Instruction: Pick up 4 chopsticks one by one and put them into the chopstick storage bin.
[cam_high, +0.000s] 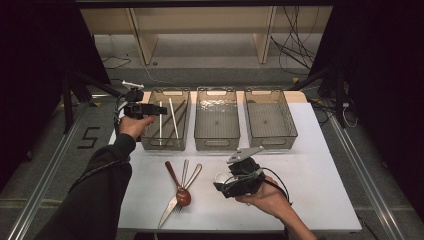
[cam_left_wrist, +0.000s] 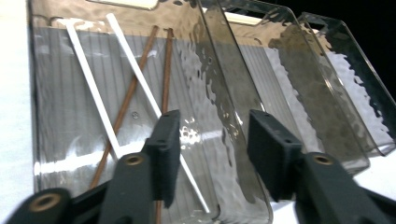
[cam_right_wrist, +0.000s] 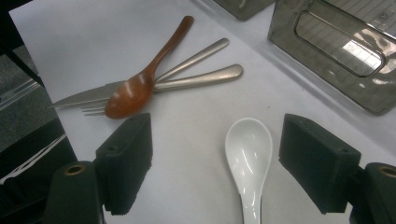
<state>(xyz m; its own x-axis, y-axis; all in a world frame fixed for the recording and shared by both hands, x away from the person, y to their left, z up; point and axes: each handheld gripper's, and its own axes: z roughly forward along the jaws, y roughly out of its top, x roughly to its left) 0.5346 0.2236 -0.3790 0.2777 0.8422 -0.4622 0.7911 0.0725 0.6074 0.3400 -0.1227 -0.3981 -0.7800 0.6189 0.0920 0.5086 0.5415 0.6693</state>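
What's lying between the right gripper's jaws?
A white ceramic spoon lies on the table between the open right gripper, seen in the right gripper view.

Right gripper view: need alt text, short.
The right gripper hovers with open jaws over a white ceramic spoon lying bowl-up on the white table. Beyond it a brown wooden spoon lies across a metal knife and fork, with a clear grey bin at upper right.

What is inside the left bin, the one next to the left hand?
Inside the left bin lie two white chopsticks and two brown chopsticks, crossing each other on its ribbed floor. Their near ends are covered by the left tool, which is open and holds nothing.
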